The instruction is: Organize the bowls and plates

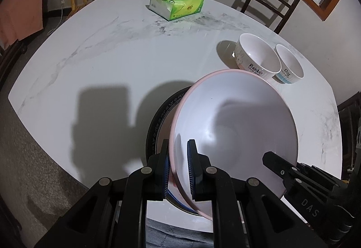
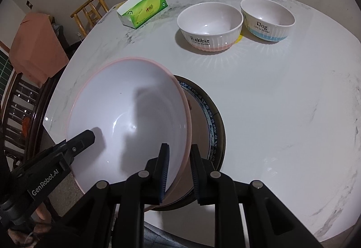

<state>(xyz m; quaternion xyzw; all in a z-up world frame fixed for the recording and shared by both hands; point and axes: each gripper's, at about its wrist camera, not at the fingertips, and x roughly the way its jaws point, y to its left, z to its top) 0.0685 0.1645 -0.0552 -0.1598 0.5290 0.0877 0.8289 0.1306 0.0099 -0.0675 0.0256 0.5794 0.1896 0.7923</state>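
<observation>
Marble table — both claws at pink bowl.

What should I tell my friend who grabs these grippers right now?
Left gripper: shut on the pink bowl rim.
Right gripper: astride the opposite rim, with a gap at its outer finger, so it looks loose.
Pink bowl: tilted over the dark patterned plate.
Rabbit bowl and Dog bowl: side by side further back, unstacked.
Left: probably settle the pink bowl, then the small bowls.
</observation>
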